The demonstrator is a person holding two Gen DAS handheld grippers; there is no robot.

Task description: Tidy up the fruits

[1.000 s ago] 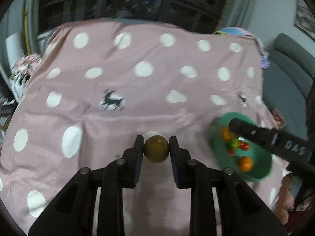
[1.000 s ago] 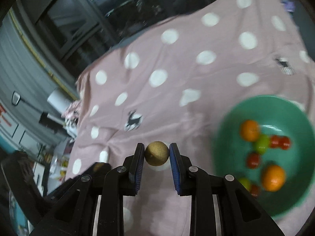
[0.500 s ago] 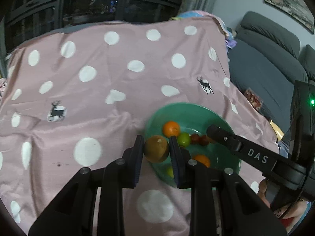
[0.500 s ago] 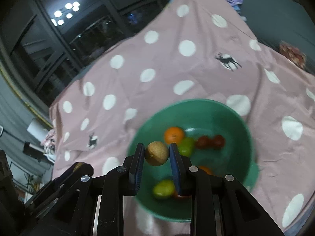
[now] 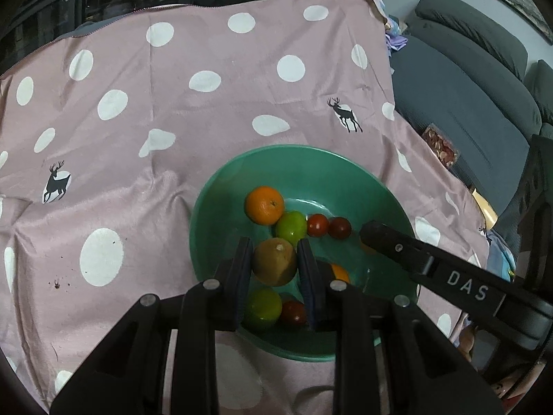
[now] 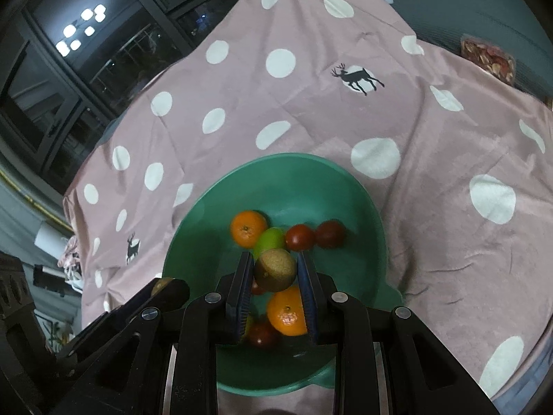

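Note:
A green bowl [image 5: 242, 173] [image 6: 363, 190] sits on the pink polka-dot cloth and holds oranges [image 5: 264, 205] [image 6: 287, 313], green fruits [image 5: 291, 224], and red tomatoes [image 5: 328, 226] [image 6: 316, 235]. My left gripper [image 5: 274, 266] is shut on a brown kiwi [image 5: 274, 265] and holds it above the bowl's near side. My right gripper [image 6: 275, 269] is shut on another brown kiwi [image 6: 275, 269] above the bowl's middle. The right gripper's arm [image 5: 432, 266] crosses the bowl's right side in the left wrist view; the left gripper [image 6: 162, 290] shows at lower left in the right wrist view.
The pink cloth [image 5: 172, 103] with white dots and deer prints covers the table. A grey sofa [image 5: 466, 86] stands to the right, with a snack packet [image 5: 440, 145] at the cloth's edge. Dark windows [image 6: 69, 52] lie beyond the far edge.
Both grippers have moved, each with its kiwi, from over the bare cloth to above the green bowl. The bowl now sits centred under both.

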